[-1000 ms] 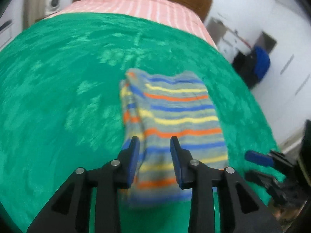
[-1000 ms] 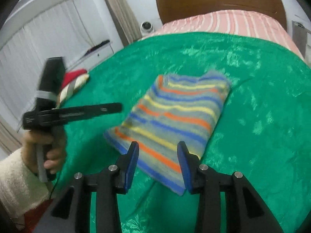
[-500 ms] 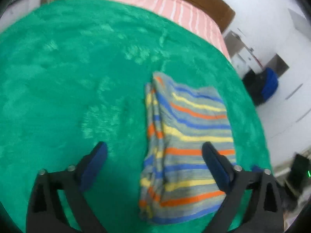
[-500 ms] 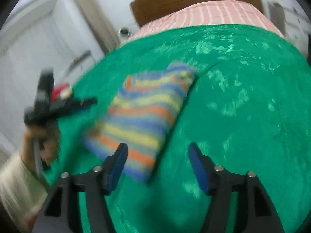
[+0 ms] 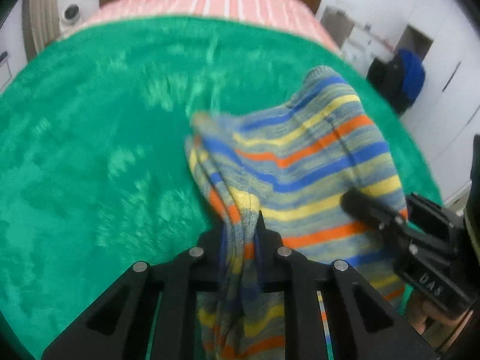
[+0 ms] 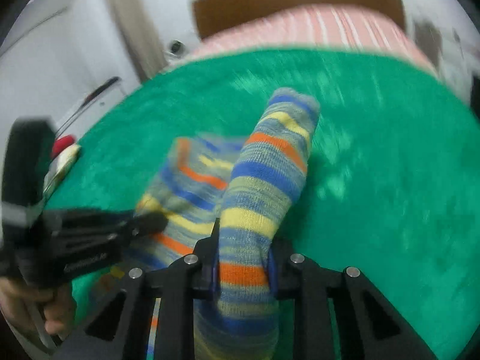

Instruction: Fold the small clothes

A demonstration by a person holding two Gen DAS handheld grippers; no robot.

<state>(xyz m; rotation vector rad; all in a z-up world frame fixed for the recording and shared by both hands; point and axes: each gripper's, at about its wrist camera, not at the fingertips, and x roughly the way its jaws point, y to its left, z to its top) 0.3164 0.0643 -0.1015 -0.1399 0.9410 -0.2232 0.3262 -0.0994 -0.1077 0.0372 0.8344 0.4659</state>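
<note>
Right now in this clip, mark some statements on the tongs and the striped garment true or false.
1. The left tongs are shut on the striped knit garment. True.
2. The right tongs are open, off the garment. False: they are shut on it.
3. The garment lies flat on the green blanket. False: its gripped near edge is bunched and raised.
4. A pink striped sheet shows beyond the blanket. True.
</note>
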